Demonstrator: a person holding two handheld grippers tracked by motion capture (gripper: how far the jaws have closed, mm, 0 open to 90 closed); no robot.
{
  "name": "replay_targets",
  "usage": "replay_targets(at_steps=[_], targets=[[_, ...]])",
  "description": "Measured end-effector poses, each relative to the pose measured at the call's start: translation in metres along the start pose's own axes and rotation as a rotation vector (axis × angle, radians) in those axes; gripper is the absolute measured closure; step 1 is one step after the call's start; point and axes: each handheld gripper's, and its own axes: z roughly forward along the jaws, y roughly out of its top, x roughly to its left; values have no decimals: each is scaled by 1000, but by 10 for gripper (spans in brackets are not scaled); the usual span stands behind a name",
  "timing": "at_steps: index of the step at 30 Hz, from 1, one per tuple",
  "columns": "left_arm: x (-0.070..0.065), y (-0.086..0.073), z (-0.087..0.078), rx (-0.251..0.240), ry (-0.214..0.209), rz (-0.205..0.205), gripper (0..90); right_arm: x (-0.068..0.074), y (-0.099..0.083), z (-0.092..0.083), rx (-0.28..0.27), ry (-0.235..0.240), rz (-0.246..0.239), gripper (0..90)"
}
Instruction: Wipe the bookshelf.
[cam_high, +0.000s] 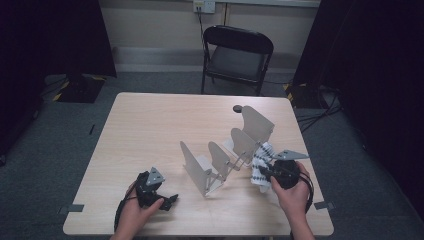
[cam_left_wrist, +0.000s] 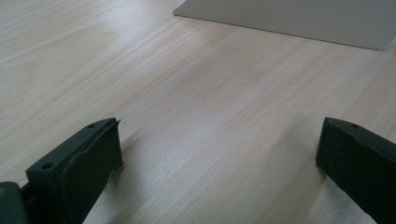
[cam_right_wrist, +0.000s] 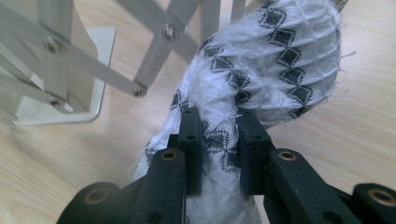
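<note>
- My right gripper (cam_right_wrist: 218, 135) is clamped narrow on a white cloth with black diamond pattern (cam_right_wrist: 275, 56); both black pads press into the fabric, which bunches between them.
- Above the jaws the cloth bulges into a rounded fold, and a frayed end hangs down below them toward the tabletop.
- In the high view my right gripper (cam_high: 266, 172) holds the cloth (cam_high: 261, 159) just beside the near right end of the metal accordion rack (cam_high: 227, 157); whether the fabric touches the rack's nearest plate I can't quite tell from here.
- Just past the cloth, the right gripper view shows the rack's crossed silver struts and a flat foot plate (cam_right_wrist: 65, 107) resting on the wood.
- My left gripper (cam_left_wrist: 219, 154) stands wide open with nothing between its jaws, just bare wood grain beneath.
- In the high view that left gripper (cam_high: 159, 196) rests low over the near left part of the table (cam_high: 145, 125), well apart from the cloth, with the rack between the two.
- The rack's upright plates run diagonally from the table's middle toward the far right.
- A small dark round object (cam_high: 237, 108) lies near the far edge, behind the rack.
- A black folding chair (cam_high: 236, 57) stands beyond the table.
</note>
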Motion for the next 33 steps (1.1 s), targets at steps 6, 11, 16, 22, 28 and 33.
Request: replay_targets(at_steps=[6, 11, 16, 22, 28, 33], targets=[[0, 0, 0, -1, -2, -3, 0, 5, -20, 18, 54, 21, 6, 744], [0, 0, 0, -1, -2, -2, 0, 6, -36, 28, 85, 42, 30, 739], [0, 0, 0, -1, -2, -2, 0, 3, -42, 29, 97, 39, 31, 621], [0, 0, 0, -2, -3, -2, 0, -2, -43, 17, 115, -35, 37, 456], [0, 0, 0, -2, -1, 0, 1, 2, -44, 15, 107, -56, 30, 370], [0, 0, 0, -2, -1, 0, 1, 4, -49, 27, 122, -38, 66, 541]])
